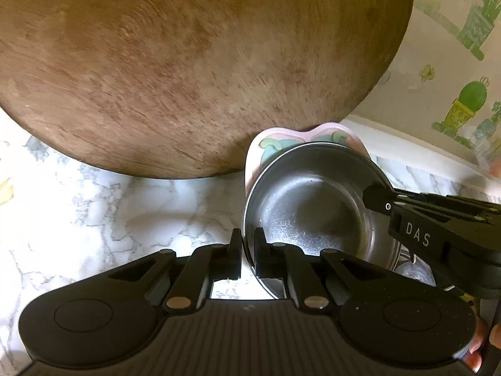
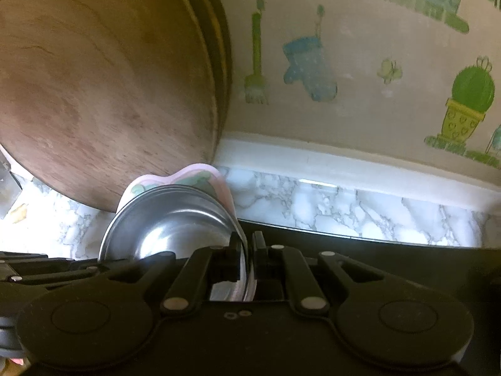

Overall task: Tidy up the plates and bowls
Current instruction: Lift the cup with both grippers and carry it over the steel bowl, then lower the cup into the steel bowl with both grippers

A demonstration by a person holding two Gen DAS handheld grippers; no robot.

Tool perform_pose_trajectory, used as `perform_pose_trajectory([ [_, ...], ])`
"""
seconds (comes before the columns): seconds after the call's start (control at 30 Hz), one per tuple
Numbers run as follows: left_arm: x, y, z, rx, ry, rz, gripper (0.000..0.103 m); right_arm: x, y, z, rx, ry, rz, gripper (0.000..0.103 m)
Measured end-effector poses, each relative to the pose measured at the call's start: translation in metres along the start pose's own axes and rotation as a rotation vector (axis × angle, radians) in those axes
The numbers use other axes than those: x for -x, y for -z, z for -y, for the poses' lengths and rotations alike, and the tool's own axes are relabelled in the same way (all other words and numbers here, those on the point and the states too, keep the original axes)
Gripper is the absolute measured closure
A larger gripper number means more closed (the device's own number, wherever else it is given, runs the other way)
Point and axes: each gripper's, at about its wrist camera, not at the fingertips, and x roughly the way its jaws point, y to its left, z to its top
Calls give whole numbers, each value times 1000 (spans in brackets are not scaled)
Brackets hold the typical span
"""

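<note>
A steel bowl (image 1: 313,200) is held tilted above the marble counter, with a pink plate with green print (image 1: 275,138) right behind it. My left gripper (image 1: 248,244) is shut on the bowl's near rim. My right gripper (image 2: 249,247) is shut on the opposite rim, pinching the steel bowl (image 2: 169,219) and the pink plate (image 2: 200,172) together. The right gripper also shows in the left wrist view (image 1: 375,199) at the bowl's right edge.
A large round wooden board (image 1: 188,62) leans upright behind the dishes, against the wall with cactus wallpaper (image 2: 469,94). The marble counter (image 1: 94,213) lies below. A dark edge (image 2: 375,241) runs along the counter on the right.
</note>
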Motion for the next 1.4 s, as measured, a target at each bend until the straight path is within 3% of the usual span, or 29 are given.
perform_pose_trajectory([
  [0.33,57,8,-24,0,6,56,97,44,2,-30,1,-15,56,95],
  [0.57,112,31,-48,-15,-1,76,97,89,13,-66,4,-28,82,95],
  [0.97,193,103,-114,-45,-21,64,97,164,69,-151,14,-33,85,95],
  [1.4,218,173,-196,-22,-62,-25,97,177,139,-233,0,-86,-3,95],
])
